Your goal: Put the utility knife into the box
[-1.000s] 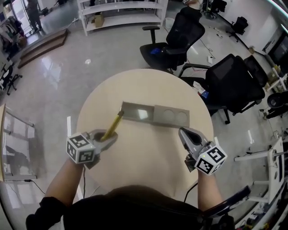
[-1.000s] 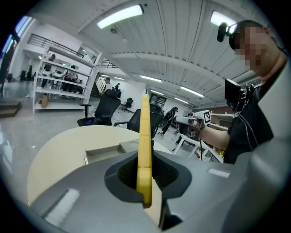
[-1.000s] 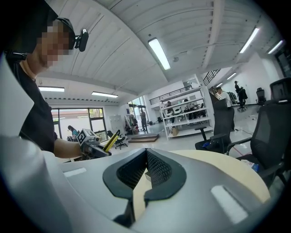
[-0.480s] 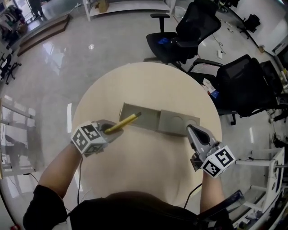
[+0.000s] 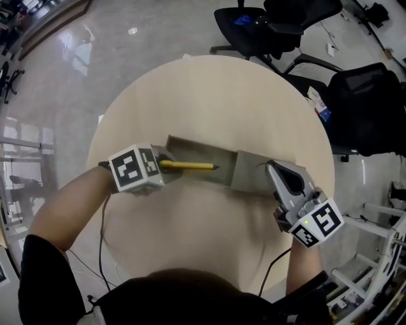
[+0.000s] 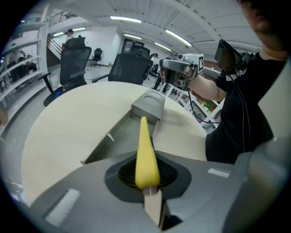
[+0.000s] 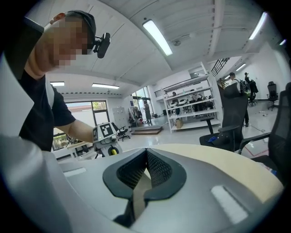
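Bottom of the head view: the person's forearms reach up w/ a gripper in each hand. The left gripper (image 5: 163, 166), centre-left, pinches the butt end of the yellow utility knife (image 5: 190, 166). In the left gripper view the pads are clamped on the handle on both sides. The right gripper (image 5: 274, 169), lower right, has its jaws pressed together w/ nothing identifiable btwn them. Its tip sits at the right end of the box (image 5: 203, 151); can't tell if it touches.

The knife lies roughly level, dark tip pointing to frame right, directly over the box's open left compartment and in line w/ it. Can't tell if it rests on the bottom or hangs just above. The box's right part looks covered by a grey lid.

Handling, as a guess: the knife is prob. light and stiff, w/ a smooth plastic shell. Held only at the butt, the long body can swivel in the pinch, so it should go down flat before the jaws part. Best hold is the handle, rear or mid, away from the blade end. No bare blade visible.

The box lies across the middle of the round pale table (image 5: 209, 95). Beyond, at upper right, are black office chairs (image 5: 282, 19), w/ glossy floor (image 5: 63, 82) at upper left.
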The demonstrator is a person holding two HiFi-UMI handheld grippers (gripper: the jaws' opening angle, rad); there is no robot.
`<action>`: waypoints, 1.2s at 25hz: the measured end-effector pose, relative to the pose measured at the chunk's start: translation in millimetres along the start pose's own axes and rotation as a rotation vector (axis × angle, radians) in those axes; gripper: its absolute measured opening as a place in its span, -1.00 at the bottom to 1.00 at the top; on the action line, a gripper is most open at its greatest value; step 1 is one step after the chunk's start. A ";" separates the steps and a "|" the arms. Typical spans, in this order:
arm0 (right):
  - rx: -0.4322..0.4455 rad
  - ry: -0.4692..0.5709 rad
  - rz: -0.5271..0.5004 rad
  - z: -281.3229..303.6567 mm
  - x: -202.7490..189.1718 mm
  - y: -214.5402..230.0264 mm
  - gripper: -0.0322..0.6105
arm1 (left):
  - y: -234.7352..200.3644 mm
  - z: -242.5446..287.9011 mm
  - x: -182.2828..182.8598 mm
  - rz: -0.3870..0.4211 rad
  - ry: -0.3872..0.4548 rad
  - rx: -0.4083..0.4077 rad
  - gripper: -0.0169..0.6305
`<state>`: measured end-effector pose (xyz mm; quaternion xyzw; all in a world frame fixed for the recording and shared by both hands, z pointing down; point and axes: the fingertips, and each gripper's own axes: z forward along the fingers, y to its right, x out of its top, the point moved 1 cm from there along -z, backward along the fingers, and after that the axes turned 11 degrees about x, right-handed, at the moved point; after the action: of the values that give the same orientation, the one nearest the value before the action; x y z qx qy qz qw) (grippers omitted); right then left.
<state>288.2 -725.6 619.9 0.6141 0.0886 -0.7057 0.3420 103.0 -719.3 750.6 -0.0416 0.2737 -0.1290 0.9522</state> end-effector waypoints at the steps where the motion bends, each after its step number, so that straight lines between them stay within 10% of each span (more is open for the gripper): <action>1: 0.004 -0.002 0.006 2.8 -4.7 4.9 -0.85 | -3.7 5.9 0.7 0.001 -0.022 -0.017 -0.89; 19: 0.002 0.003 0.074 7.3 -39.3 40.6 -0.85 | -14.5 51.8 2.3 -0.035 -0.100 -0.115 -0.96; 30: -0.024 0.019 0.069 -14.2 -2.8 5.1 -0.85 | -10.5 -23.2 26.3 -0.167 0.192 0.043 -0.96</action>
<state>302.7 -720.7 620.7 0.6193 0.0791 -0.6866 0.3724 109.8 -736.6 719.1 -0.0312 0.3562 -0.2172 0.9083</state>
